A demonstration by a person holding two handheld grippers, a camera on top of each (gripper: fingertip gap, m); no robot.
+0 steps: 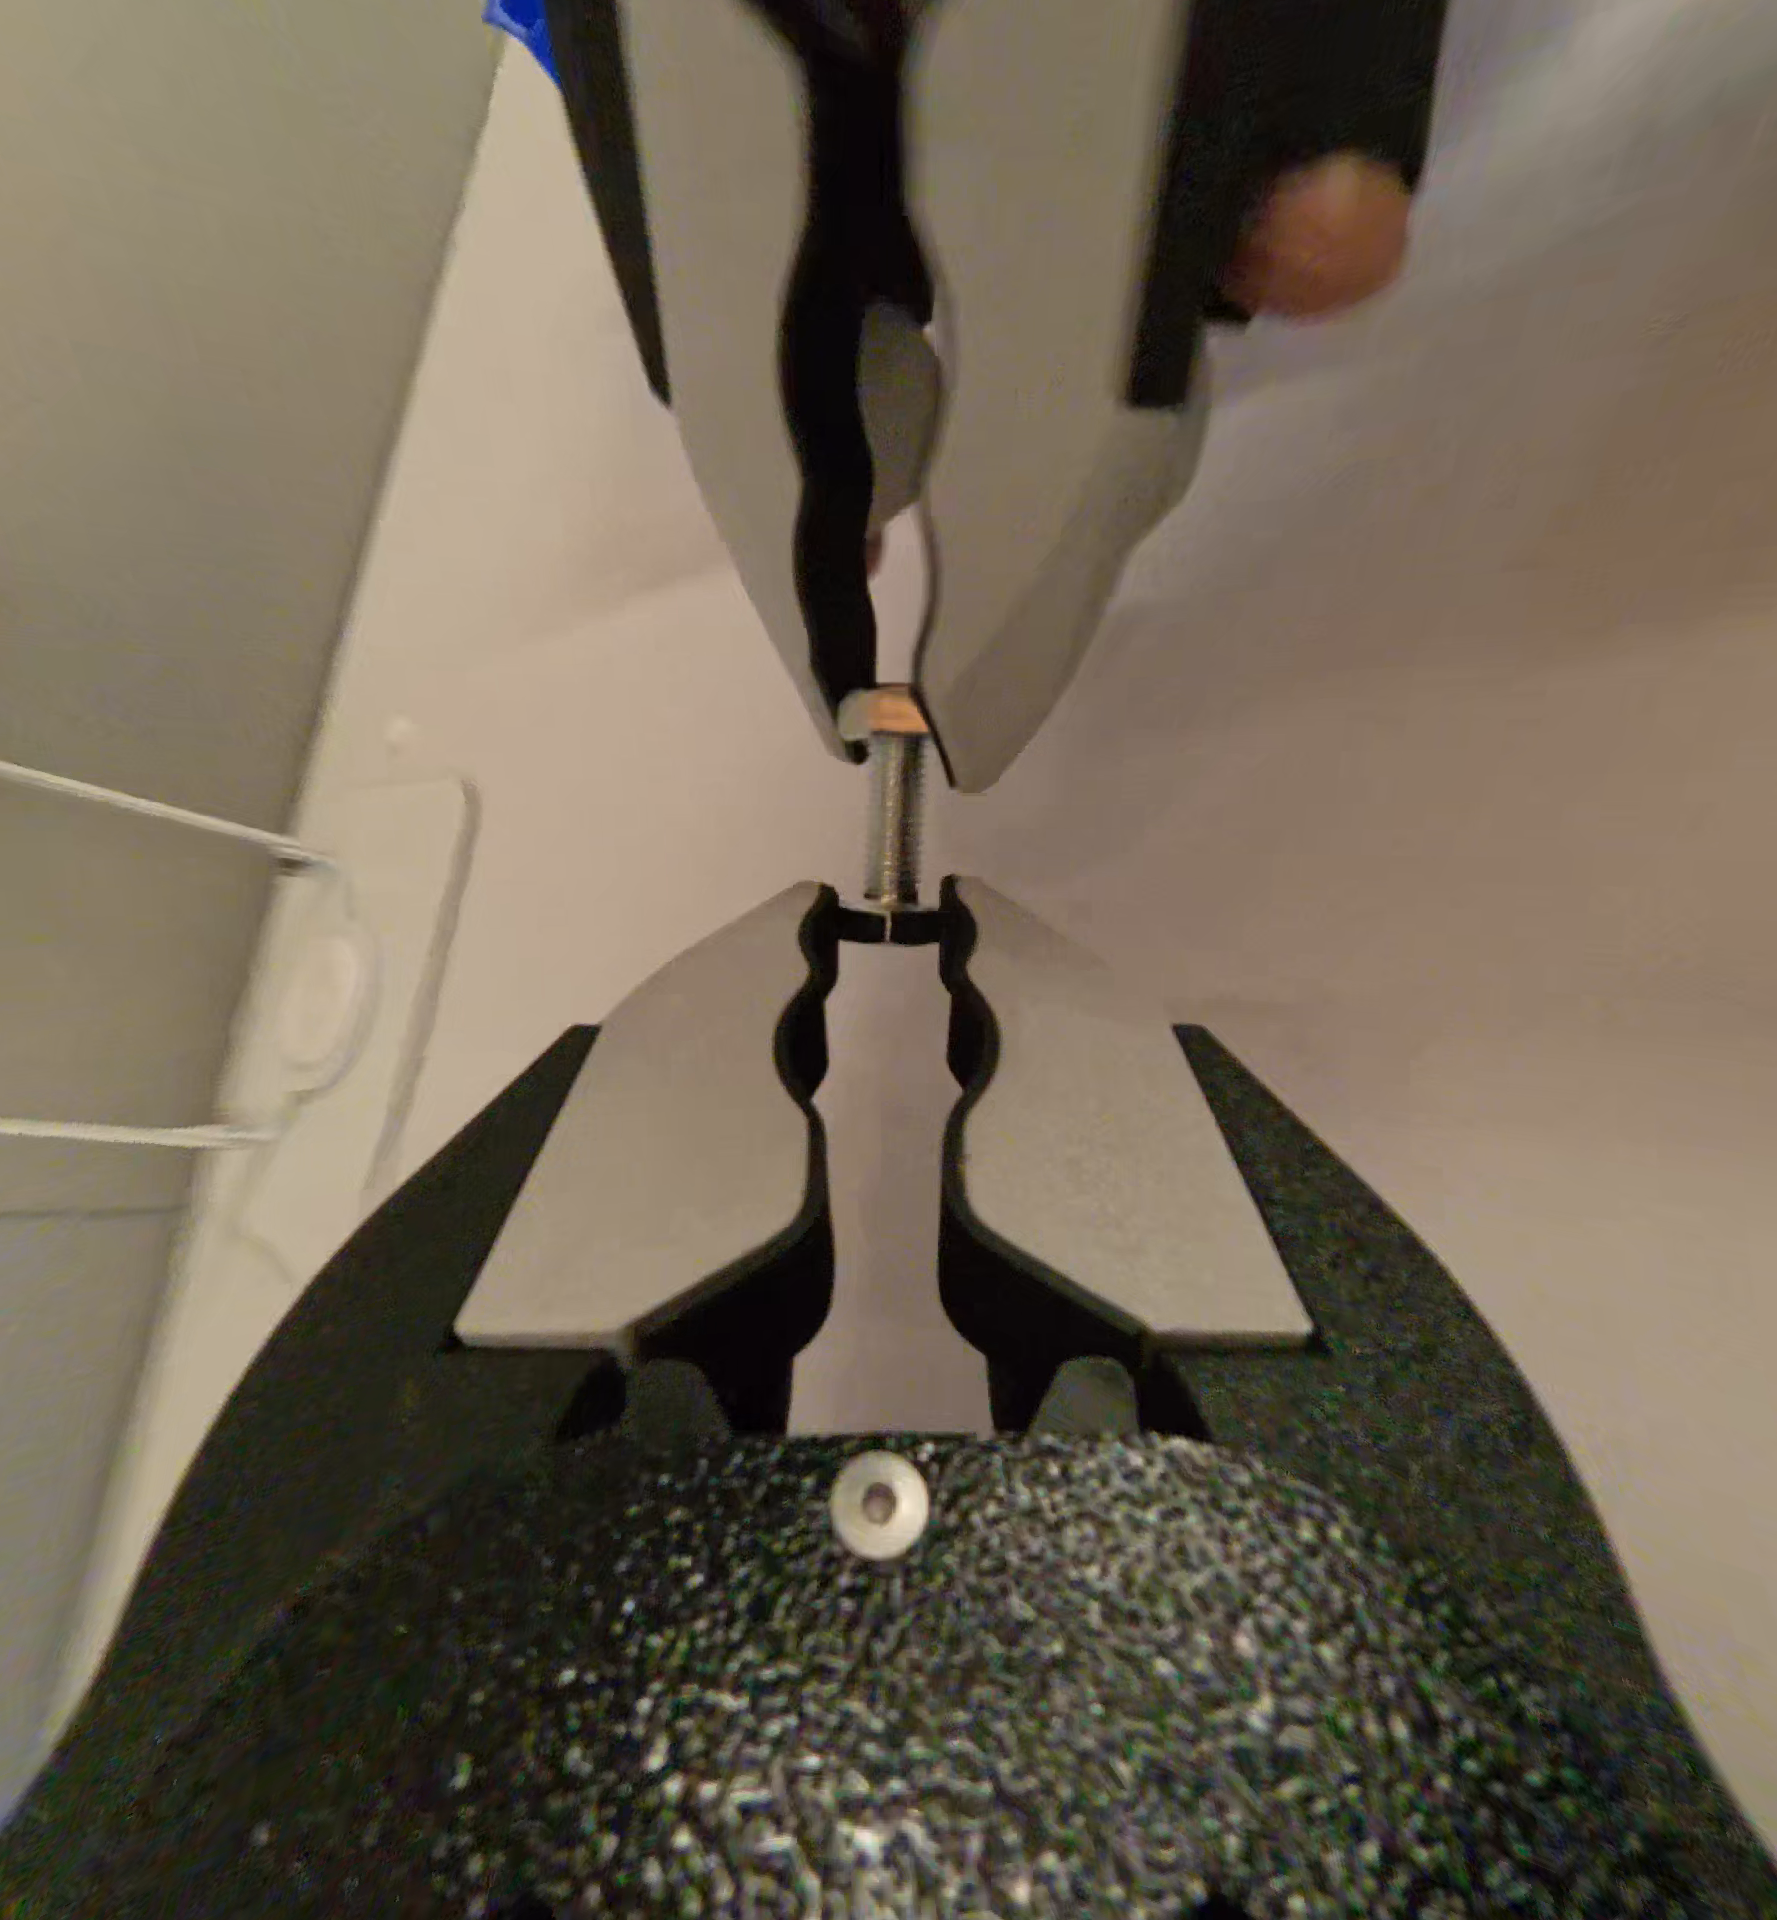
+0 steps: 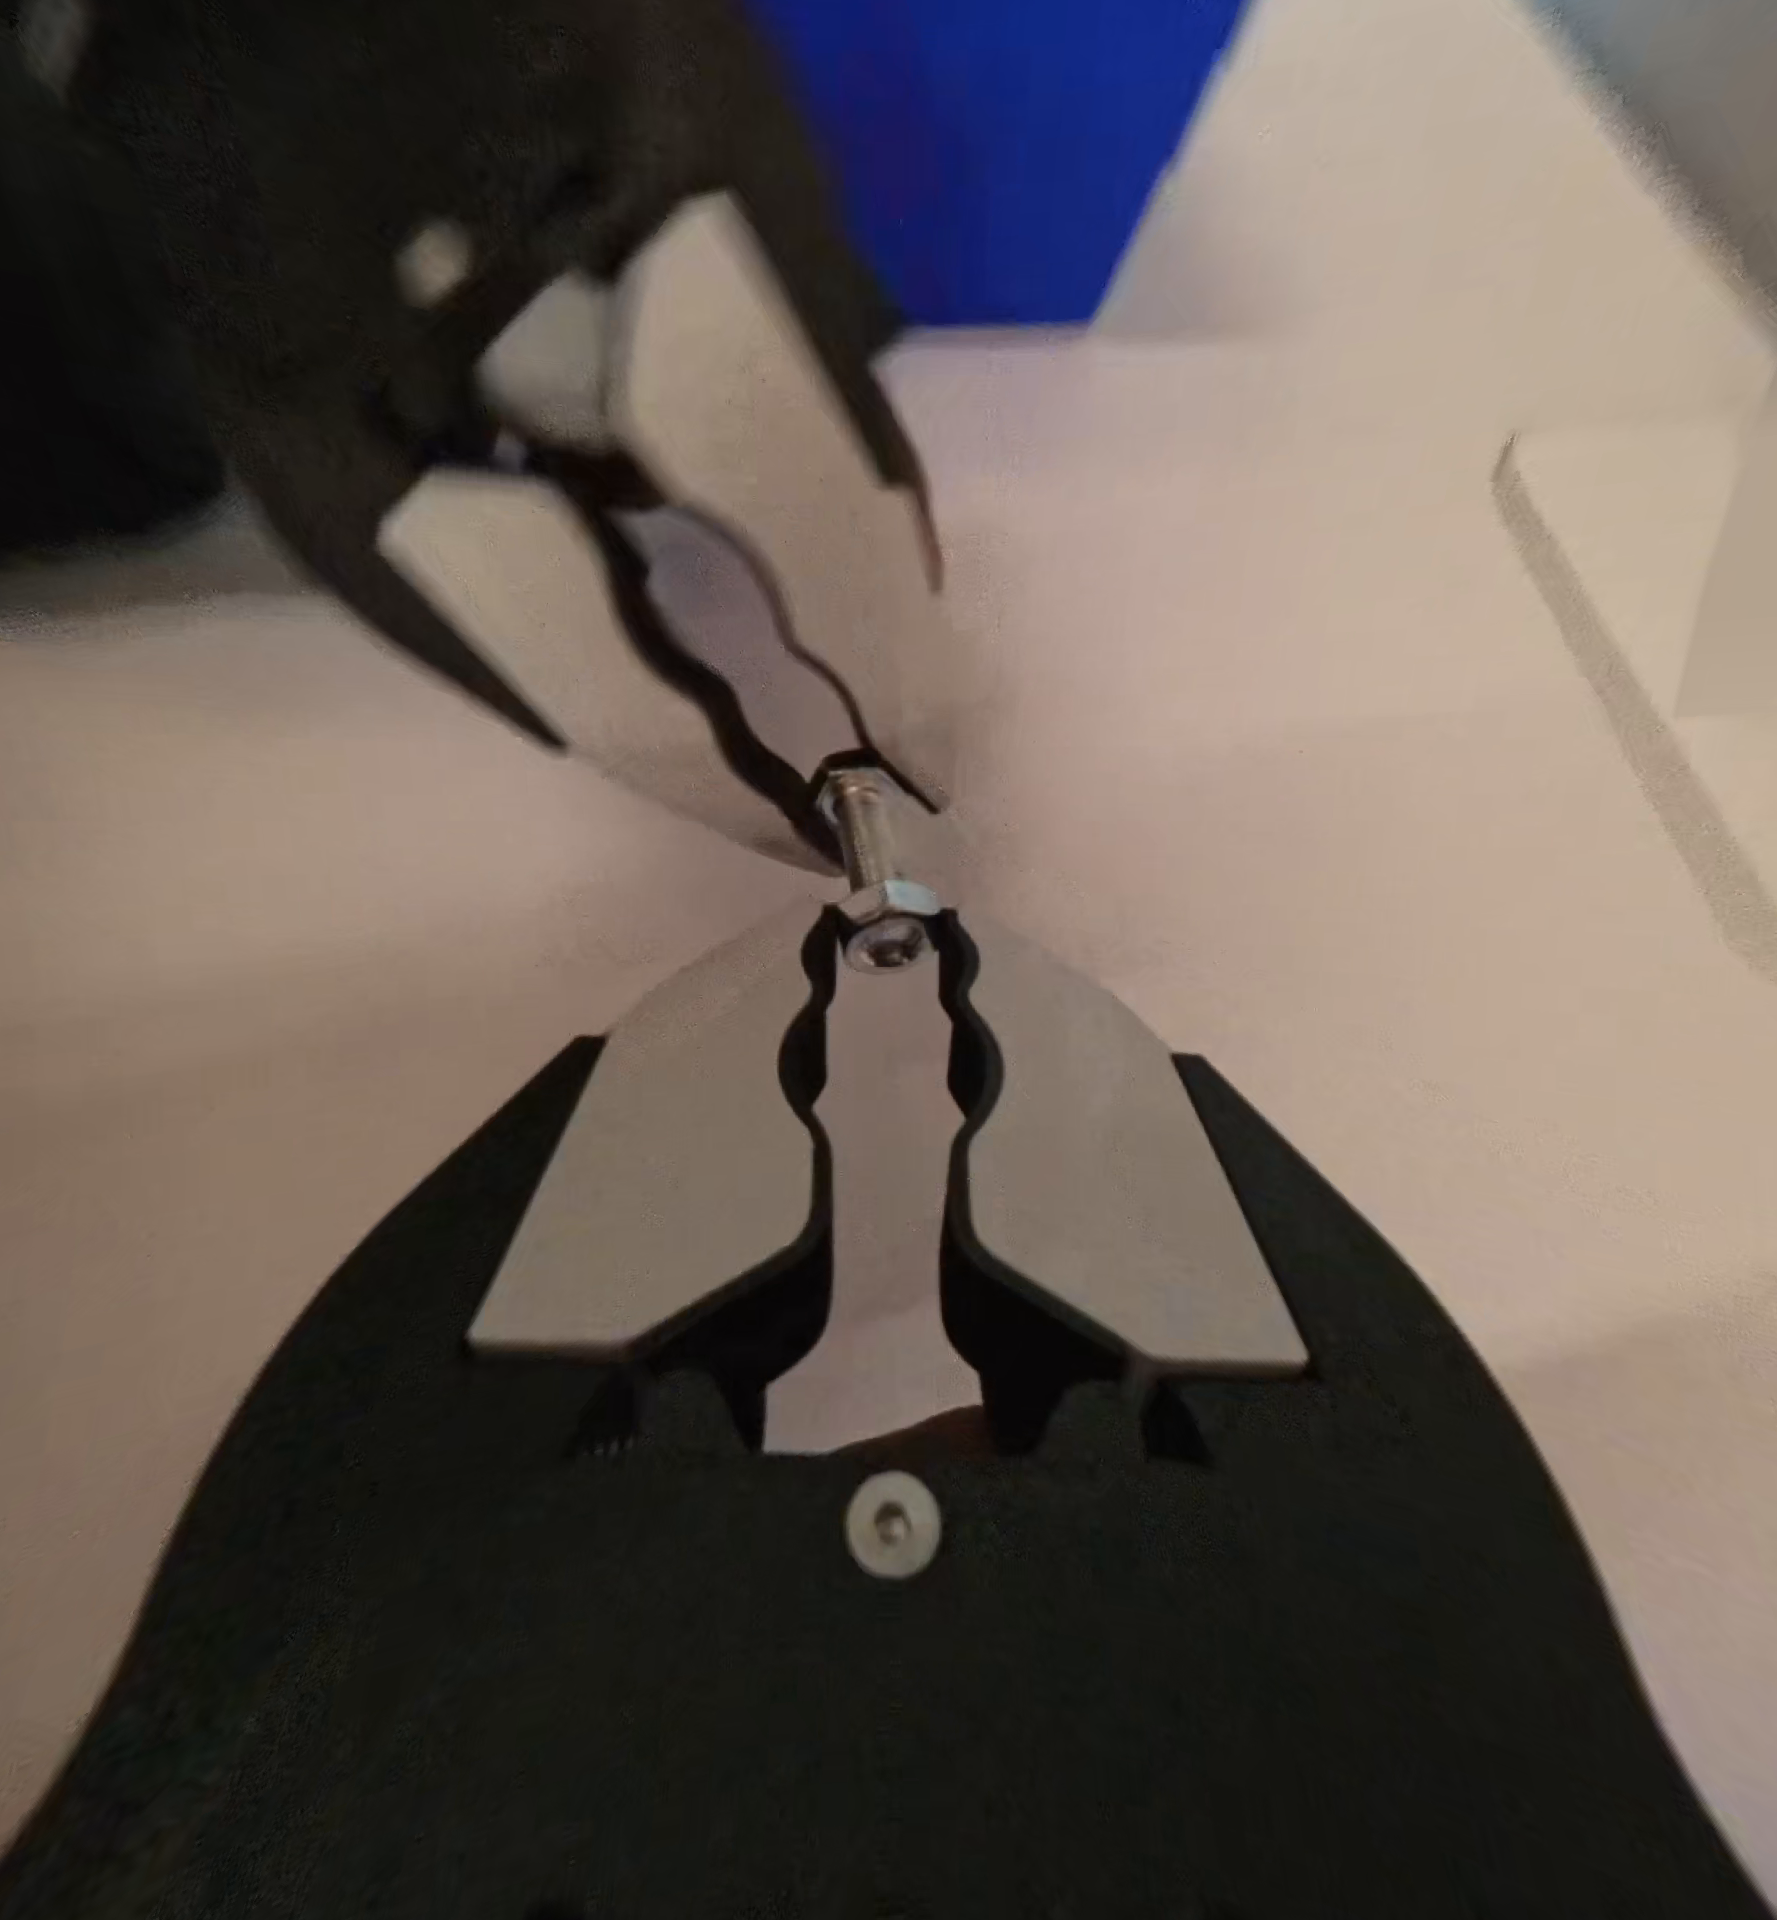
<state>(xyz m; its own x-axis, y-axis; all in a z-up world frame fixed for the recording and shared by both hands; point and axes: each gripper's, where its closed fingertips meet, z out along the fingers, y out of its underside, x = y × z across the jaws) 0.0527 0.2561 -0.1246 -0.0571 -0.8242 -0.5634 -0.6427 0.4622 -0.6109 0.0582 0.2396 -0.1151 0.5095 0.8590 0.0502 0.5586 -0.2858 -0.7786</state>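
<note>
A silver bolt is held in the air between my two grippers, which face each other tip to tip. My left gripper is shut on a flat, nut-like piece at the bolt's threaded end. It shows dark and edge-on here. In the right wrist view the left gripper comes in from the upper left. My right gripper is shut on a silver hex nut next to the bolt's socket head. The left wrist view shows the right gripper pinching that nut from above.
A white tabletop lies below. A beige panel with thin wires stands at the left. A clear plastic tray edge lies beside it and also shows in the right wrist view. A blue object is behind. A person's fingertip rests on the right gripper.
</note>
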